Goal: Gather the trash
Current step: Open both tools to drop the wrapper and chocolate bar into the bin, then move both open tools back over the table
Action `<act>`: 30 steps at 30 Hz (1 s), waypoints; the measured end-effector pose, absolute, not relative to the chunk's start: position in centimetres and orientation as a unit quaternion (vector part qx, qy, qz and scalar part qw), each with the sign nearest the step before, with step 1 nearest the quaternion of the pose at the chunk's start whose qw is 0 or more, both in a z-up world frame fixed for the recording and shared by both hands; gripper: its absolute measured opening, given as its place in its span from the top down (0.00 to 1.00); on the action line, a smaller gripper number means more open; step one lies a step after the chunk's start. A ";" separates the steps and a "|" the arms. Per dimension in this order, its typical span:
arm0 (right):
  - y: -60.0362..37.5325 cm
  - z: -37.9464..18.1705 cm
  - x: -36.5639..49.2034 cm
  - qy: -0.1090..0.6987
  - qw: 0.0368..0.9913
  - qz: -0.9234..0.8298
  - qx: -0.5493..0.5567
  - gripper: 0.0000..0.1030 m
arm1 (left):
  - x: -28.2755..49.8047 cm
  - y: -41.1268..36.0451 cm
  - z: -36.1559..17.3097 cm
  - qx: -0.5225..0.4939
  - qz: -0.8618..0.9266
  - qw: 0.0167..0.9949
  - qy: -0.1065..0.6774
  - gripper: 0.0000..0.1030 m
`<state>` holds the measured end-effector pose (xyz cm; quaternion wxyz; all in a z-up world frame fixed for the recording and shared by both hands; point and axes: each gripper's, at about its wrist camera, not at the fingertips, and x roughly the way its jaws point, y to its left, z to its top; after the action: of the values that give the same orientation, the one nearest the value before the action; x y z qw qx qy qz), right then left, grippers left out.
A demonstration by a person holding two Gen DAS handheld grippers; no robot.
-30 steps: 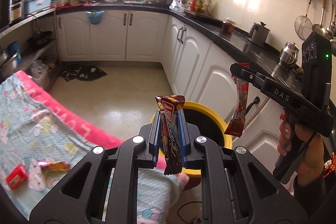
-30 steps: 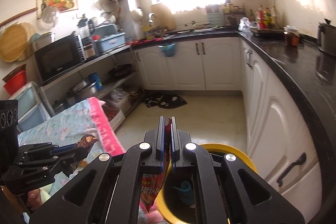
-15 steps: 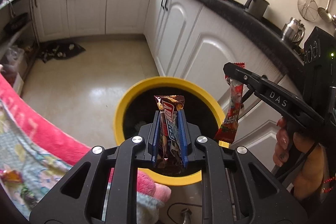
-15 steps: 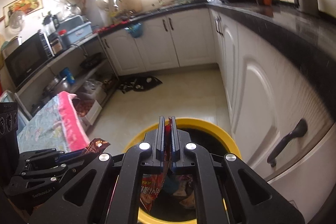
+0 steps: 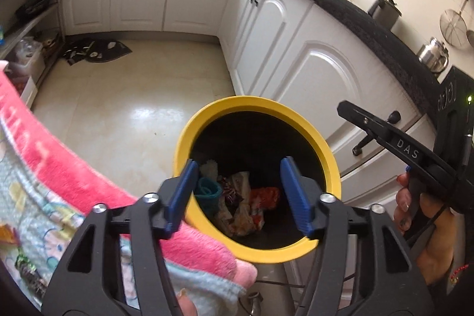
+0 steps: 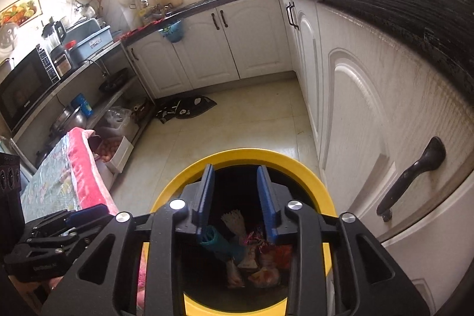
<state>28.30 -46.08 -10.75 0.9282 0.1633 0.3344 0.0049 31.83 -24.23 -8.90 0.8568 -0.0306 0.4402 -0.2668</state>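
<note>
Inside yellow-rimmed bin point(image 5: 296, 111): crumpled wrappers point(image 5: 246, 206), teal cup point(image 5: 207, 191).

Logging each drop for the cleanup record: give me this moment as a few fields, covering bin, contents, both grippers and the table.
bin: yellow-rimmed bin, on the floor beside the white cabinets
contents: crumpled wrappers, a teal item
left gripper: above the bin, jaws opening, nothing between them
right gripper: above the bin, jaws opening, nothing between them
table: pink-edged cloth
</note>
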 end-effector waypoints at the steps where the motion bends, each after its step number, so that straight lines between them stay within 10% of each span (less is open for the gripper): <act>1: -45.9 -10.7 28.2 0.334 0.928 0.007 0.163 0.69 | 31.5 -23.5 -8.6 -0.032 -0.259 0.861 0.437 0.38; 9: -41.6 -8.9 27.1 0.324 0.934 0.052 0.139 0.56 | 29.2 -17.8 -5.4 -0.047 -0.205 0.892 0.400 0.11; 30: -23.7 -4.1 23.5 0.307 0.919 0.243 0.049 0.40 | 19.9 -0.2 -0.3 -0.091 -0.032 0.935 0.343 0.10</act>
<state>23.50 -23.72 -4.14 0.9186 0.0495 0.3074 0.2433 19.92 -0.24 -0.34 0.9346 -0.0908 0.3426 -0.0315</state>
